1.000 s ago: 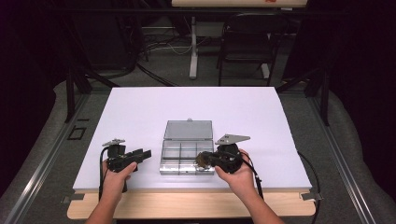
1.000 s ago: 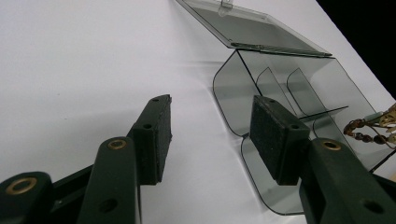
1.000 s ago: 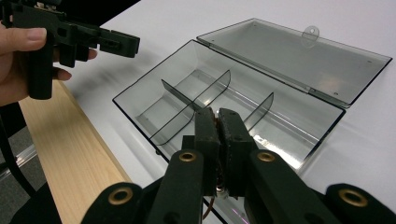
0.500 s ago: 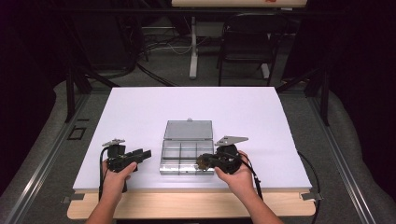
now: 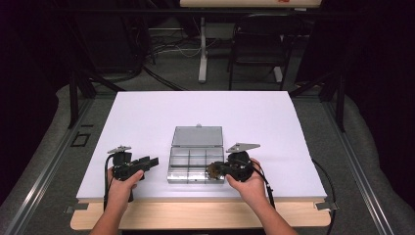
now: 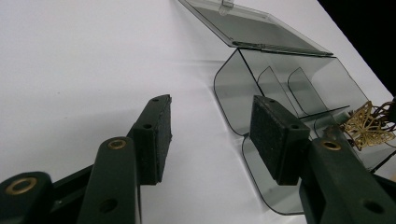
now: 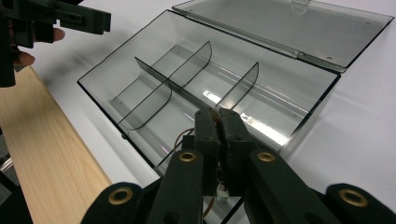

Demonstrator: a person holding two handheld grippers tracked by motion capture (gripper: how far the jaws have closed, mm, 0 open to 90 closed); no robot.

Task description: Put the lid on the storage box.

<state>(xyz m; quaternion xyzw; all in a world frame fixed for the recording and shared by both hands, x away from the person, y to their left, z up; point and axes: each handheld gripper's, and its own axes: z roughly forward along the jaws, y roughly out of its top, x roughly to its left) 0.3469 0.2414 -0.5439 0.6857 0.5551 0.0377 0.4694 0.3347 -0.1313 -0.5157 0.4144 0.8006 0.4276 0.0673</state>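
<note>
One clear divided box, lid open flat behind it, sits near the table's front edge. Just left of the box, the left gripper rests w/ jaws spread, nothing between. At the box's right end, over a front compartment, the right gripper pinches one gold butterfly ornament.

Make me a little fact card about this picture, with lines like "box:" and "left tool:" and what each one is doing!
box: clear plastic box with dividers inside, lid flipped open and lying back on the table
table: white top, wooden front edge
left tool: left tool, jaws apart, nothing between them, beside the box's left end
right tool: right tool, jaws squeezed shut on a gold butterfly ornament, over the box's near right corner
butterfly: thin gold metal, some brown cord hanging from it
compartments: all look empty
</note>
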